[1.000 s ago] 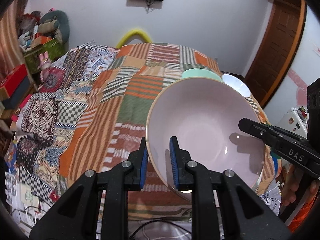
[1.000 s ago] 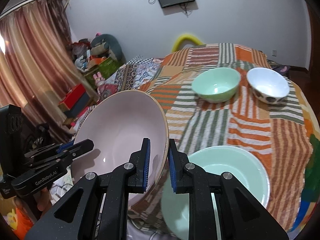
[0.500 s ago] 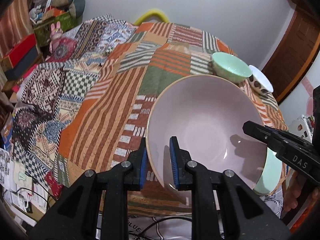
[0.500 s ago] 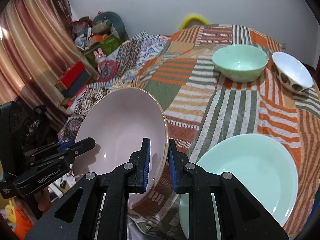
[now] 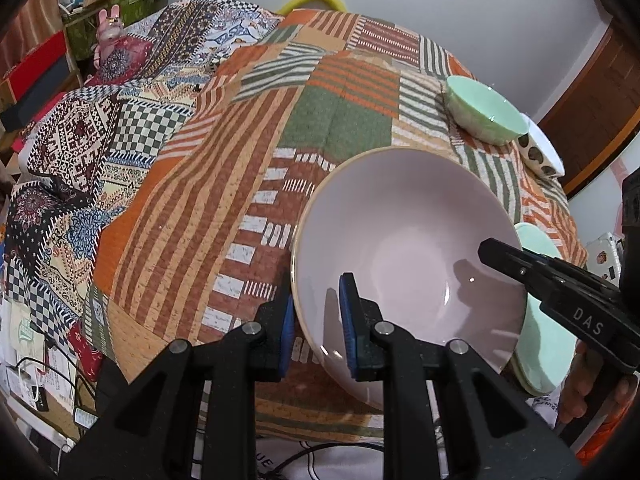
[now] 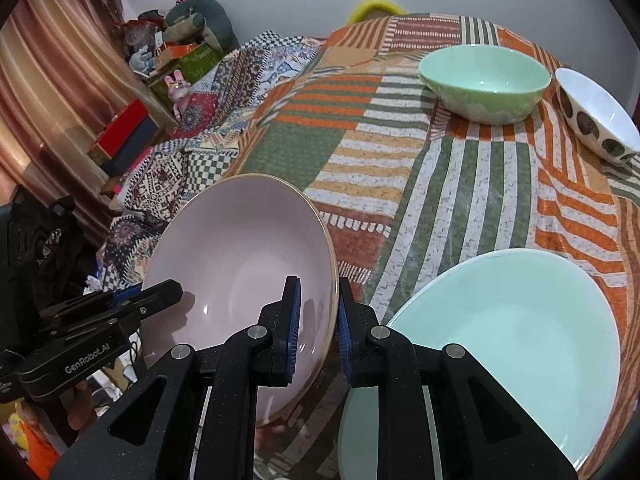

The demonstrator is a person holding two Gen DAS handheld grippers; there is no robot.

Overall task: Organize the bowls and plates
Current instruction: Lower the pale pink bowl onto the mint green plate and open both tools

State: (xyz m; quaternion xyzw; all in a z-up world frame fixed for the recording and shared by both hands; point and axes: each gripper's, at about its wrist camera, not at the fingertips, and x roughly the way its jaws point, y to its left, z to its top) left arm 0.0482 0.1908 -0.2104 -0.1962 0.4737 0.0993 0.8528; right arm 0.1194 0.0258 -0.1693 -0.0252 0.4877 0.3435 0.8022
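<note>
A large pink bowl (image 5: 408, 240) (image 6: 240, 248) hangs tilted over the near edge of the patchwork-covered table (image 5: 340, 120). My left gripper (image 5: 316, 320) is shut on its left rim, one pad inside and one outside. My right gripper (image 6: 318, 312) is shut on the opposite rim; it also shows in the left wrist view as the right gripper (image 5: 496, 252). A mint plate (image 6: 512, 328) (image 5: 544, 344) lies on the cloth just right of the bowl, partly under it. At the far side stand a mint bowl (image 6: 484, 80) (image 5: 484, 108) and a white spotted bowl (image 6: 596, 120) (image 5: 540, 152).
A patterned spread (image 5: 120, 128) drapes off the table's left side. Boxes, a pink toy rabbit (image 5: 110, 24) and clutter line the far left wall by a curtain (image 6: 44, 92). Cables (image 5: 52, 372) lie on the floor below the near edge.
Both grippers have come down with the pink bowl held between them, closer to the tabletop. The mint plate and the far bowls now show more fully.
</note>
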